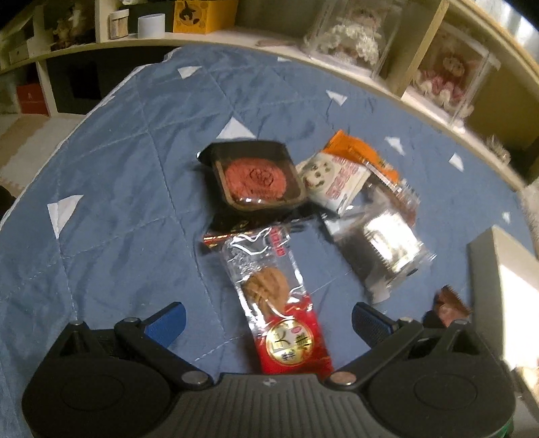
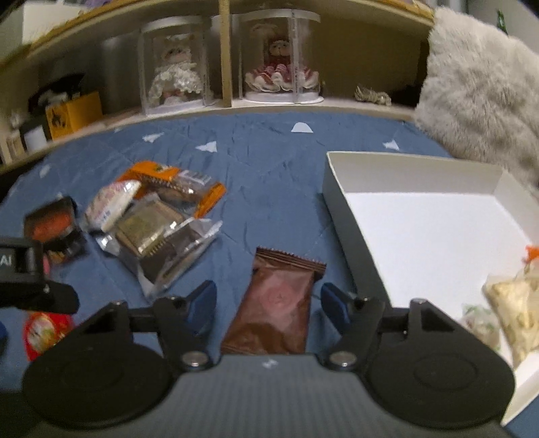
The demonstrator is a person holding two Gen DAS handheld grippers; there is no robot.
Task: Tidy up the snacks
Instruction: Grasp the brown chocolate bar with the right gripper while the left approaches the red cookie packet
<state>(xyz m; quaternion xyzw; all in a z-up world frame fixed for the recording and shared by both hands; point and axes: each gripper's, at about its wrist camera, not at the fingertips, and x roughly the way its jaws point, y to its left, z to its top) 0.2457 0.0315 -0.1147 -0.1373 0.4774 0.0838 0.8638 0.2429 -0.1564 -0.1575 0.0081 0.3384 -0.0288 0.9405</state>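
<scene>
My left gripper (image 1: 268,320) is open above a red-and-clear walnut cookie packet (image 1: 273,296) that lies lengthwise between its blue fingers. Beyond it on the blue quilt sit a black tray with a reddish mooncake (image 1: 256,178), a white cartoon packet (image 1: 331,178), an orange packet (image 1: 362,151) and a silvery packet (image 1: 380,249). My right gripper (image 2: 268,303) is open too, with a brown foil packet (image 2: 279,303) flat on the quilt between its fingers. To its right stands a white box (image 2: 347,175) holding a couple of pale snack packets (image 2: 512,300) at its near corner.
Low wooden shelves (image 2: 222,50) with dolls in clear cases line the far edge of the quilt. A grey furry cushion (image 2: 478,87) lies behind the box. The other gripper (image 2: 23,269) shows at the left of the right wrist view. A yellow box (image 1: 198,15) stands on the shelf.
</scene>
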